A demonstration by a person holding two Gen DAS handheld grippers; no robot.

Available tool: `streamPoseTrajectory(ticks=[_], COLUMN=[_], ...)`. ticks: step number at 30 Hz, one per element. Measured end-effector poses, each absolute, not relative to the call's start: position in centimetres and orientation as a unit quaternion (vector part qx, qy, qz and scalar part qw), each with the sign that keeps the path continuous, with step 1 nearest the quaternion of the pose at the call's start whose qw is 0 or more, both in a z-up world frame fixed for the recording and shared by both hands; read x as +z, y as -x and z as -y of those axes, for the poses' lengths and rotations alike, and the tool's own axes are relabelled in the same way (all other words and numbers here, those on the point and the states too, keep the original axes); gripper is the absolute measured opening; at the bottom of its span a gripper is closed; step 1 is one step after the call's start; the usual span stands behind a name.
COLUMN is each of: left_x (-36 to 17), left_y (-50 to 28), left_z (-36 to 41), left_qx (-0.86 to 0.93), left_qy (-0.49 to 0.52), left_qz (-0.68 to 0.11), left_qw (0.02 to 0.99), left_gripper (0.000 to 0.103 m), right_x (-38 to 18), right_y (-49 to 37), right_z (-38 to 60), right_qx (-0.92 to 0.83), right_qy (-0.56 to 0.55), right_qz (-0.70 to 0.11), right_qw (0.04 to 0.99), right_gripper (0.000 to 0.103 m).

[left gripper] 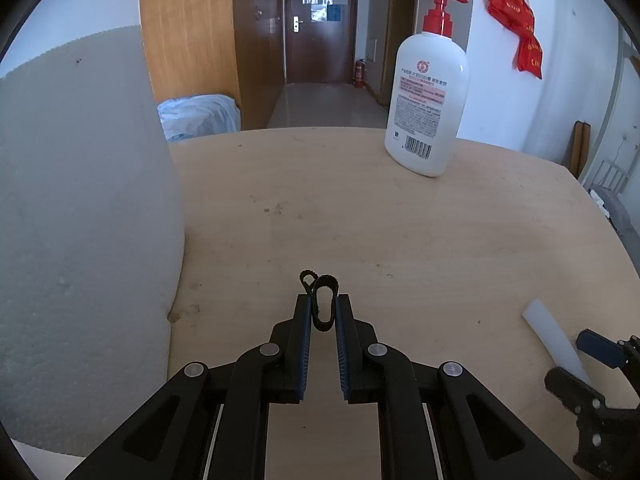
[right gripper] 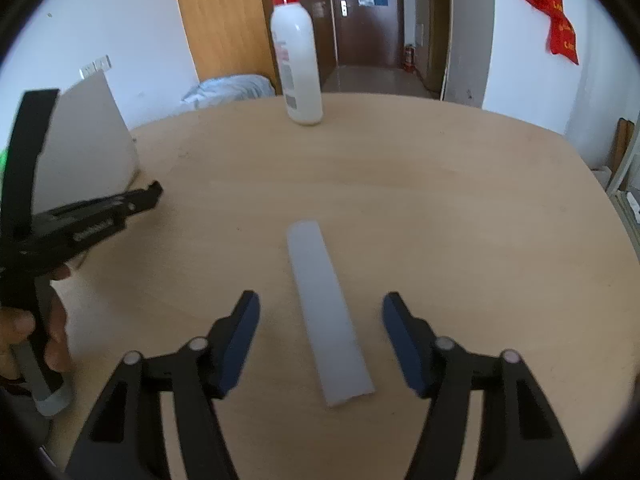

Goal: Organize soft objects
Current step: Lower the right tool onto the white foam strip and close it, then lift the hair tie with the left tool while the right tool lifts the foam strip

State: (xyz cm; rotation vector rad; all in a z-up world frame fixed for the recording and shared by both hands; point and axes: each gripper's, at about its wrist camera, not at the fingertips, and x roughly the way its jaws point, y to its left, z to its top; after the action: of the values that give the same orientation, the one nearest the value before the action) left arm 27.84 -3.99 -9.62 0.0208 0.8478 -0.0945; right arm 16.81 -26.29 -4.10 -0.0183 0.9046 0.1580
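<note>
A black hair tie [left gripper: 323,304] is held pinched in the left gripper [left gripper: 323,312], nearer than the pump bottle [left gripper: 428,100], while the right gripper [right gripper: 320,320] is spread wide astride the white strip [right gripper: 326,308], prob. next pick, needing closure; bottle label is seen but illegible.

Left wrist view: sits low behind the left gripper [left gripper: 323,308], close over the table [left gripper: 400,232], facing the far door [left gripper: 320,24].
Right wrist view: rides a little higher behind the right gripper [right gripper: 320,312], facing the same far door [right gripper: 368,12].
Shared: both catch the pump bottle [left gripper: 428,100] [right gripper: 298,64], the white strip [left gripper: 554,340] [right gripper: 328,312], the white foam block [left gripper: 80,220] [right gripper: 88,136] at left, and each other's gripper.
</note>
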Motion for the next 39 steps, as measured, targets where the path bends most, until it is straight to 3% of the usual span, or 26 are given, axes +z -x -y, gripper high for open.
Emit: streamPoseTrajectory(ticks=[2,7,13,22,39], left_x=[-9.5,-9.3,-9.2,-8.9,-7.2], left_y=[-27.8,-27.6,-27.4,-27.1,-25.0], left_z=[4.0,4.2,4.1,4.1,4.4], left_qx=[-0.047,-0.048,-0.048,-0.05,-0.051], left_qy=[-0.01,-0.009,-0.01,-0.009,-0.014], left_qz=[-0.41,-0.407,-0.404,-0.4,-0.385], left_qw=[0.911,0.912,0.913,0.915,0.921], left_gripper=[0.013,0.013,0.013,0.013,0.013], right_x=[-4.1,-4.0,-3.9,-3.5,-1.2], right_y=[-16.8,-16.5,-16.0,-16.0,-13.7], right_z=[26.3,26.2,26.5,26.3,26.3], right_qx=[0.075,0.069,0.065,0.054,0.068], right_qy=[0.01,0.02,0.024,0.028,0.006], right_qz=[-0.436,-0.437,-0.44,-0.438,-0.408], right_qw=[0.897,0.897,0.895,0.897,0.91], right_gripper=[0.061,0.043,0.028,0.023,0.023])
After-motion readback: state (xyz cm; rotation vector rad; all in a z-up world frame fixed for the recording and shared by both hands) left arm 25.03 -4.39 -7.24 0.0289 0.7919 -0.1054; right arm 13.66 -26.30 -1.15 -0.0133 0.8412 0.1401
